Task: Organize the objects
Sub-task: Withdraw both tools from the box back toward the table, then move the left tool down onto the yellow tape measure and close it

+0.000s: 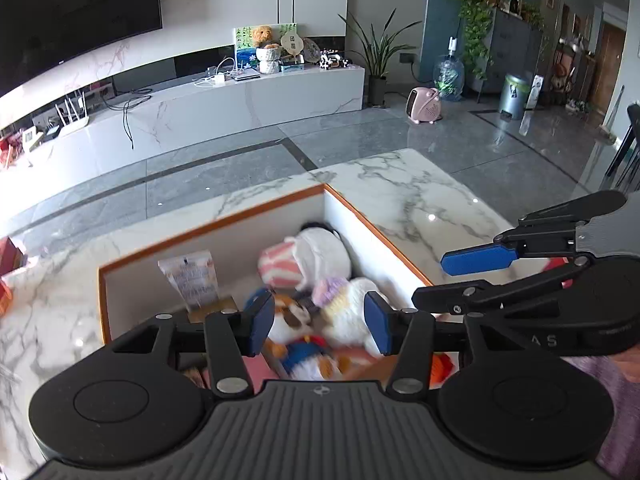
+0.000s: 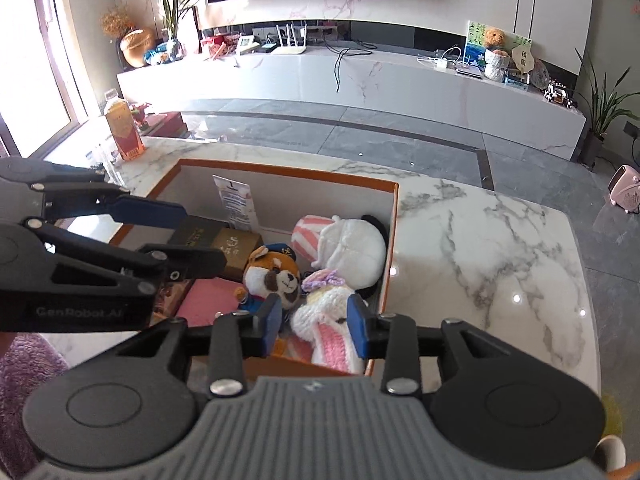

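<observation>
Marble worktop [image 2: 500, 240]: orange-rimmed box [image 2: 394, 216] of plush toys [image 2: 276, 276]; left gripper [image 1: 320, 320] and right gripper [image 2: 316, 322] above it, both parted, empty.

Orange-rimmed box [image 2: 394, 216] on marble table [image 2: 480, 240]

Motion-blurred plush toys [image 1: 316, 312] in the left wrist view, details unreadable.

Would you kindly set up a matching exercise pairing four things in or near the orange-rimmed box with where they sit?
Things:
1. brown bear plush
2. white plush
3. paper tag
4. red carton

Places:
A. upright against the box's far wall
B. on the marble table, outside the box
C. box's far right corner
D. middle of the box, beside the pink book

Pairs: 1-D, 2-C, 3-A, 4-B
</observation>
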`<state>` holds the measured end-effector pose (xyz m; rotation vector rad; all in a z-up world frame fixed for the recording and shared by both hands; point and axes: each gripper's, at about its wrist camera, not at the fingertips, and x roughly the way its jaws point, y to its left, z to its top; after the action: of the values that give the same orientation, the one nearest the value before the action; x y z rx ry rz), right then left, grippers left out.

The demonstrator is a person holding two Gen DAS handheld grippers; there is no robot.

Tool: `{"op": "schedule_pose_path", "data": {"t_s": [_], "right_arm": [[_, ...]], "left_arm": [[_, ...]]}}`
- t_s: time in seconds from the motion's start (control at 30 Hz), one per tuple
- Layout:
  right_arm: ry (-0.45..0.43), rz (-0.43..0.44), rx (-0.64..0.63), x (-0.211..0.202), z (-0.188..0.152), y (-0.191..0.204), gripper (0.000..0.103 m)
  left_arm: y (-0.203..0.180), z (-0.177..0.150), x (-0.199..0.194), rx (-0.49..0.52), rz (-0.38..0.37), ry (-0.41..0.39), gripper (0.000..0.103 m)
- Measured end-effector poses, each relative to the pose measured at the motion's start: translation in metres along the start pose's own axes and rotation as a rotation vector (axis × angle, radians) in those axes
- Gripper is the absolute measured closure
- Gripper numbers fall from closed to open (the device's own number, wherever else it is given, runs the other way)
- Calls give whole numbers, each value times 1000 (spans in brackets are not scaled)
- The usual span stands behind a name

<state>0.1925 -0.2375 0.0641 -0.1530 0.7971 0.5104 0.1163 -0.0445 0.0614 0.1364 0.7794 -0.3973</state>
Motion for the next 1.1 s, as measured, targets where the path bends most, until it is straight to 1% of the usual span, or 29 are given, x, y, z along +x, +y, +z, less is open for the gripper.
{"op": "schedule_pose_path", "data": {"t_s": [0.07,0.13,0.2,0.27,0.3,0.37,0.47,0.57,0.67,0.7,0.8,0.93,1.1], "right_arm": [[-20,4,24,-11,-15,3,60],[-29,-11,45,-18,-33,6,59],[-19,-19,81,-20,-51,7,57],[-8,-25,121,-17,-70,6,53],[1,-37,134,-14,-78,6,53],[28,-61,153,-8,-95,6,53],[61,-63,167,2,-115,9,53],[81,-55,156,10,-129,17,53],[94,-29,153,16,-141,21,52],[93,-36,146,19,-143,23,52],[83,-50,117,23,-147,26,52],[95,-28,136,30,-148,23,52],[103,-25,149,33,-148,21,51]], "left_arm": [[-3,-14,-8,-28,-10,2,37],[-4,-32,-12,-50,-1,8,34],[-7,-53,-12,-49,4,26,33],[-9,-72,-9,-48,7,53,29],[-11,-80,-6,-40,14,70,26],[-19,-100,-2,-2,5,103,24],[-29,-125,3,44,8,142,23],[-36,-139,12,89,15,156,23],[-43,-150,21,142,28,171,23],[-45,-154,23,151,28,172,22],[-49,-161,31,175,28,183,22],[-55,-167,40,234,37,197,22],[-55,-167,49,271,45,220,22]]}}
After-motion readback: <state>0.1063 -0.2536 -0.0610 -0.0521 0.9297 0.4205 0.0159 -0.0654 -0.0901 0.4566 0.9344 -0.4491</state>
